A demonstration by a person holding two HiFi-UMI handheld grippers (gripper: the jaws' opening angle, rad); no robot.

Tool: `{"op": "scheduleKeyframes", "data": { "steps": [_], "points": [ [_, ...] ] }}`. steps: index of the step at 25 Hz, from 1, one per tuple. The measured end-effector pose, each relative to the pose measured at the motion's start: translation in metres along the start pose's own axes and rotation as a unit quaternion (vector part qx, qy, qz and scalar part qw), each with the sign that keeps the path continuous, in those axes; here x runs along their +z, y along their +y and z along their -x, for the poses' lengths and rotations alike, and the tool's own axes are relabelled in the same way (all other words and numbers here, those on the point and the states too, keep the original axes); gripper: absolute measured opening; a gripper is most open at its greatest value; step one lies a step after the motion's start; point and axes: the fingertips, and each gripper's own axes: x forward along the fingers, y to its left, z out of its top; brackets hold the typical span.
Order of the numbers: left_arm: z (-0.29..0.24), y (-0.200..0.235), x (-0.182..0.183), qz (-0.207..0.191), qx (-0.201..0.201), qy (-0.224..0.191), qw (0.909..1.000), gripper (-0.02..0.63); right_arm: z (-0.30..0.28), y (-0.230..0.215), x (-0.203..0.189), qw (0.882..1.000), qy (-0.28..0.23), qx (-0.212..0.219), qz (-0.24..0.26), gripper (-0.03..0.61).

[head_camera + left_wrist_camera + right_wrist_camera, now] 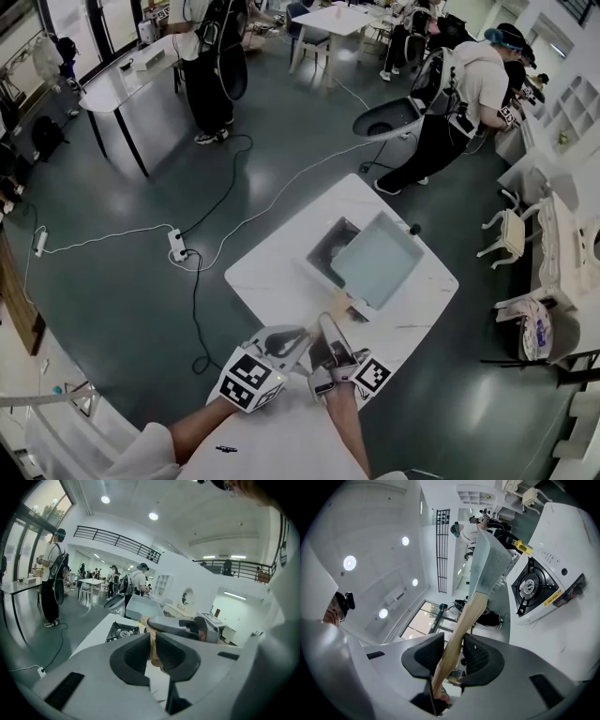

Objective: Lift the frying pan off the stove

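A square pale-grey frying pan [380, 261] hangs tilted above the right part of the white gas stove [328, 248], clear of the burner [532, 584]. Its wooden handle [343, 305] runs back toward me. My right gripper [328, 323] is shut on that handle [464, 620], which passes between its pads, with the pan [487, 564] beyond. My left gripper [302, 336] sits close beside it on the left, and the wood fills the narrow gap of the left gripper [153, 641]. In the left gripper view, the pan [143, 606], the stove [121, 631] and the right gripper [178, 625] lie ahead.
The stove stands on a small white table [272, 272]. A power strip [176, 246] and cables lie on the dark floor to the left. People stand at the back [211, 66] and back right [459, 103]. White chairs [511, 234] stand at the right.
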Motion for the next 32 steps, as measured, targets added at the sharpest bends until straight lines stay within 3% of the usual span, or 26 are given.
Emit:
{"op": "scheduleKeyframes", "data": {
  "steps": [32],
  "points": [
    [-0.002, 0.022, -0.004, 0.006, 0.001, 0.002, 1.0, 0.032, -0.018, -0.012, -0.006, 1.0, 0.005, -0.006, -0.001, 0.118]
  ]
}}
